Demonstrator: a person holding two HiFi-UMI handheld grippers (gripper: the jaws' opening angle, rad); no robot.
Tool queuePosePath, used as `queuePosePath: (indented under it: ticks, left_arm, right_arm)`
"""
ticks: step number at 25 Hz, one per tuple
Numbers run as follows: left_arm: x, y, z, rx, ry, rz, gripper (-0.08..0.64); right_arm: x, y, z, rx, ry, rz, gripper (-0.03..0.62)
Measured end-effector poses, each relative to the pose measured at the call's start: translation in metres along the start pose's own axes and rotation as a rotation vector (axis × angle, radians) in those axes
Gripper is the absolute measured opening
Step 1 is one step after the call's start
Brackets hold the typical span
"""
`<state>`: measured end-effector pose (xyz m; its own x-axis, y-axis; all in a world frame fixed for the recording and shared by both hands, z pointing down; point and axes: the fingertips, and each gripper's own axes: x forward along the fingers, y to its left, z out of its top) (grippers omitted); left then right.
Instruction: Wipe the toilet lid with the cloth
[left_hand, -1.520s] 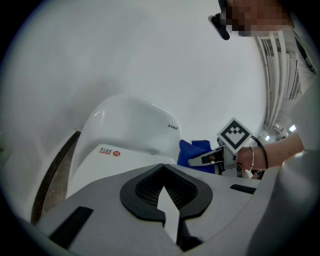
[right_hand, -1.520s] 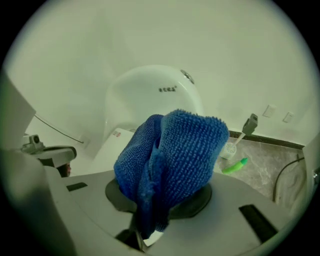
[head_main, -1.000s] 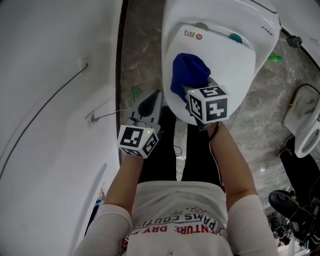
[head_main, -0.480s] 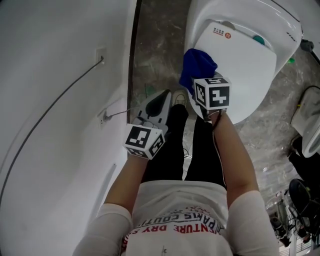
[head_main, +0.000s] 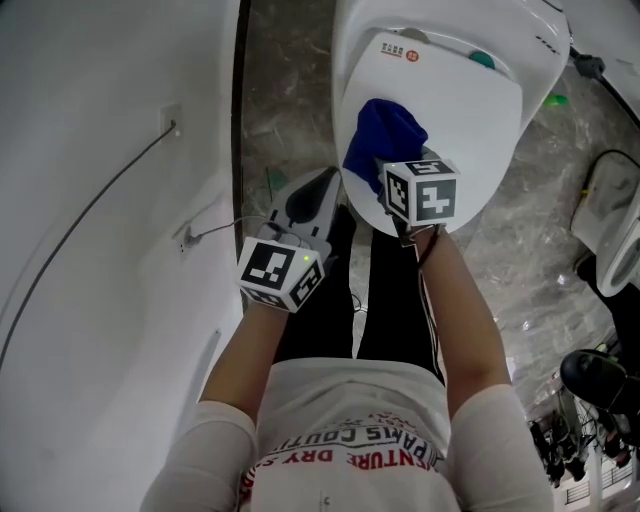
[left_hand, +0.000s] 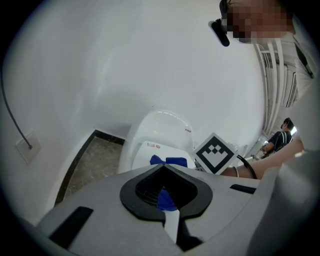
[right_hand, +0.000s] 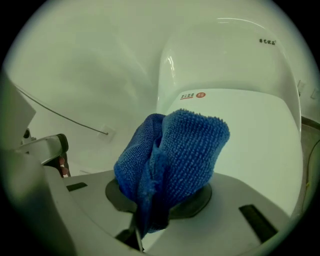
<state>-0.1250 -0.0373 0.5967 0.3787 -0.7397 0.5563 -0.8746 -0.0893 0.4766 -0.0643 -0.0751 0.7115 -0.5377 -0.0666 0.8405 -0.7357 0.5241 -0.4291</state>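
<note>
The right gripper (head_main: 392, 178), at the frame's centre, has its jaws clamped on the blue cloth (head_main: 378, 135), which bunches over the lower left part of the white lid (head_main: 470, 120) (lid down). The left gripper (head_main: 308, 200) hangs just left of the toilet, above the floor (head_main: 280, 90), its jaws together and holding nothing.

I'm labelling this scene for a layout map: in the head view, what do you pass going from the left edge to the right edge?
Wall outlet → left hand-held gripper → blue cloth → green object on the floor → white fixture at the right edge.
</note>
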Motion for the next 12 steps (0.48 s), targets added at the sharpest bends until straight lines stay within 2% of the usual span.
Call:
queuePosePath:
  ticks: [7,12]
  left_arm:
    - [0.021,-0.040,-0.014,0.012,0.012,0.006,0.006]
    - [0.037,-0.075,-0.027,0.012,0.027,0.007,0.006]
  right_arm:
    - [-0.041,-0.051,-0.023,0.041,-0.019,-0.023,0.094]
    - [-0.062,-0.082,-0.037,0.031,-0.021,-0.032,0.095]
